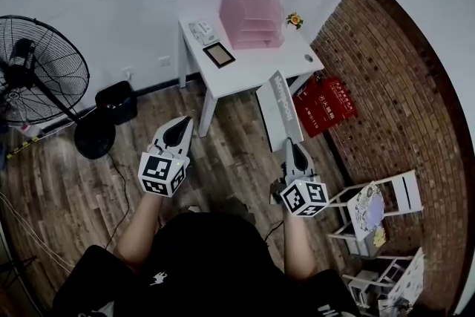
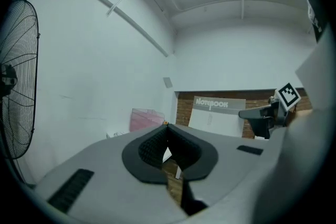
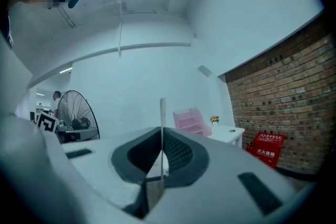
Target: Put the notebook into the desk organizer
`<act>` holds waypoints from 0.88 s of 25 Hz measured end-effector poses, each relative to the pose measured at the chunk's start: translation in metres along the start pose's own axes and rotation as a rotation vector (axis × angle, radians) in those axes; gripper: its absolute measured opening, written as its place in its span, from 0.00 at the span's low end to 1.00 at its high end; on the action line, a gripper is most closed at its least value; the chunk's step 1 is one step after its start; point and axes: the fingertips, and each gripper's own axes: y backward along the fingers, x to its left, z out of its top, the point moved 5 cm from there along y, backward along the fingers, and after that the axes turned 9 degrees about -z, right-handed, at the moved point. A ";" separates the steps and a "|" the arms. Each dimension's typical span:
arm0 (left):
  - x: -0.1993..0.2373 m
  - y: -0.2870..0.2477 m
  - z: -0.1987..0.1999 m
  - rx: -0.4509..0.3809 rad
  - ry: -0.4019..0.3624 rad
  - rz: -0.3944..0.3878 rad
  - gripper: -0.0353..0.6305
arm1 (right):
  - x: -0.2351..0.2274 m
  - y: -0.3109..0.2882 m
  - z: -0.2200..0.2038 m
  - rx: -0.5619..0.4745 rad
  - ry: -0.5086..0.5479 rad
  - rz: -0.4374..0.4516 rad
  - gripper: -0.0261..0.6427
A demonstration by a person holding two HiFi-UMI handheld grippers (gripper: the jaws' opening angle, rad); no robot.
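– person's black top (image 1: 215, 263) sits closest, with both forearms out toward the counter (image 1: 256, 70). what is the left gripper (image 1: 185, 120) doing?
– its jaws are together at the tips with nothing between them. it points level, on the near side of the counter and well short of it.
– and the right gripper (image 1: 292, 148)?
– clamped on the notebook (image 1: 280, 106). the right gripper view shows the notebook's thin edge standing upright between the two pads, pinched near its bottom.
– where is the notebook, going by the counter?
– in the air in front of the counter's right front corner, not touching it. the left gripper view shows its cover face on, with a grey band across the top.
– the desk organizer (image 1: 252, 14)?
– pink and see-through, at the counter's back edge by the wall, well apart from the notebook.
– anything else?
– a small dark-framed slab (image 1: 219, 54) and a white device (image 1: 202, 32) lie on the counter's left part, and a little flower pot (image 1: 295, 20) stands at its back right corner. a black fan (image 1: 41, 78) stands left of the counter. red boxes (image 1: 326, 106) sit to its right, against the brick wall (image 1: 393, 85).
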 end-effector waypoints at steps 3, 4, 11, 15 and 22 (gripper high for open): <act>0.003 0.001 -0.005 0.001 0.018 -0.003 0.06 | 0.000 0.000 -0.003 0.013 0.001 -0.007 0.05; 0.003 0.001 -0.006 0.003 0.020 -0.007 0.06 | 0.000 0.000 -0.004 0.017 0.002 -0.007 0.05; -0.002 -0.009 -0.015 0.017 0.023 -0.012 0.06 | -0.005 -0.010 -0.006 0.026 0.004 0.013 0.05; -0.001 -0.023 -0.017 0.029 0.007 -0.009 0.06 | -0.014 -0.024 -0.008 0.025 -0.019 0.027 0.05; 0.008 -0.060 -0.016 0.052 -0.022 0.017 0.06 | -0.038 -0.062 -0.009 0.031 -0.031 0.040 0.05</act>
